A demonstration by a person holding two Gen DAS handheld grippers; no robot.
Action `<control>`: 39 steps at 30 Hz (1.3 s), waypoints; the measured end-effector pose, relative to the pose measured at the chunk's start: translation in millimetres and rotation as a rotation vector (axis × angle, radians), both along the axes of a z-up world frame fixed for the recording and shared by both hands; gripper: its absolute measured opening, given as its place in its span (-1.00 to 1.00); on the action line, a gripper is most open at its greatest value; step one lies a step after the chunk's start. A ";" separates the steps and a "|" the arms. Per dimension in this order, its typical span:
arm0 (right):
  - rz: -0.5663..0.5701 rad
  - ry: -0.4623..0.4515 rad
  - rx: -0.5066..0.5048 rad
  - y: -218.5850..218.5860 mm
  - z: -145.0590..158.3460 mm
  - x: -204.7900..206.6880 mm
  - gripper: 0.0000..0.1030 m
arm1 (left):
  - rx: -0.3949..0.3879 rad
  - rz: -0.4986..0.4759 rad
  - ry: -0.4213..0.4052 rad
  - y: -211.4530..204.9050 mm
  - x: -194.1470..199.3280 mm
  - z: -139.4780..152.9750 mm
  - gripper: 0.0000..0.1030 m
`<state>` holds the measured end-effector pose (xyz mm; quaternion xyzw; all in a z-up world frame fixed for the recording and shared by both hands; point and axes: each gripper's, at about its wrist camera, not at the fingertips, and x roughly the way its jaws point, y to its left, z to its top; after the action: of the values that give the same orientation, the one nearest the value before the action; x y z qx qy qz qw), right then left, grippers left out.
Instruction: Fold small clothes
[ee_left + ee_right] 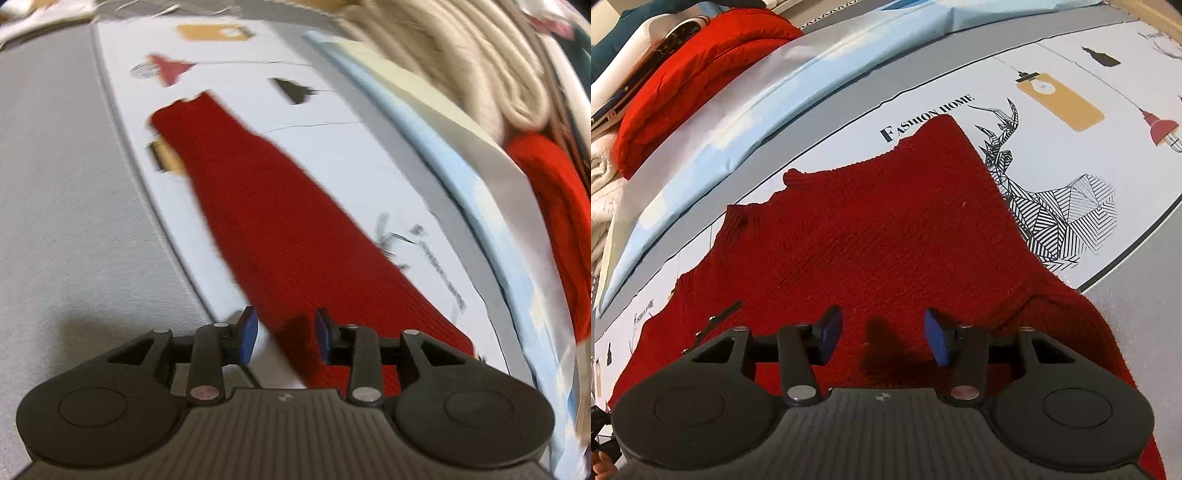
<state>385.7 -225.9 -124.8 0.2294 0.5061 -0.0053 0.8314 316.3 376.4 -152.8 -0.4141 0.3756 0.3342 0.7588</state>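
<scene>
A dark red knitted garment (879, 236) lies flat on a white printed cloth (1082, 77). In the left wrist view, which is blurred, the same red knit (280, 229) runs as a long strip away from the camera. My left gripper (285, 334) hovers over the strip's near end, its blue pads (248, 334) apart with nothing pressed between them. My right gripper (882, 339) is above the middle of the garment, open, its blue pads (938, 341) clear of the knit.
A folded pale blue sheet (713, 122) lies along the far side of the printed cloth. Behind it is a pile of clothes: a bright red knit (694, 70), cream knits (461, 62) and white items. Grey fabric (66, 203) borders the printed cloth.
</scene>
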 end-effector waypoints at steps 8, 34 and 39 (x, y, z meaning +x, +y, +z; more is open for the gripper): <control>0.014 -0.005 -0.018 2.1 2.4 0.8 0.00 | -0.050 0.029 -0.033 7.5 -2.0 -9.9 -0.26; -0.004 0.016 0.023 -11.2 -0.7 -5.7 0.00 | 0.579 -1.298 -0.337 -393.7 17.7 89.9 -0.57; -0.008 0.011 0.026 -12.6 0.5 -6.3 0.02 | 0.374 -0.937 -0.256 -317.1 54.2 86.6 -0.57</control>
<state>379.3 -238.5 -124.3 0.2424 0.5096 -0.0033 0.8256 370.5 59.3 -66.2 -0.0962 0.3586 -0.0334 0.9279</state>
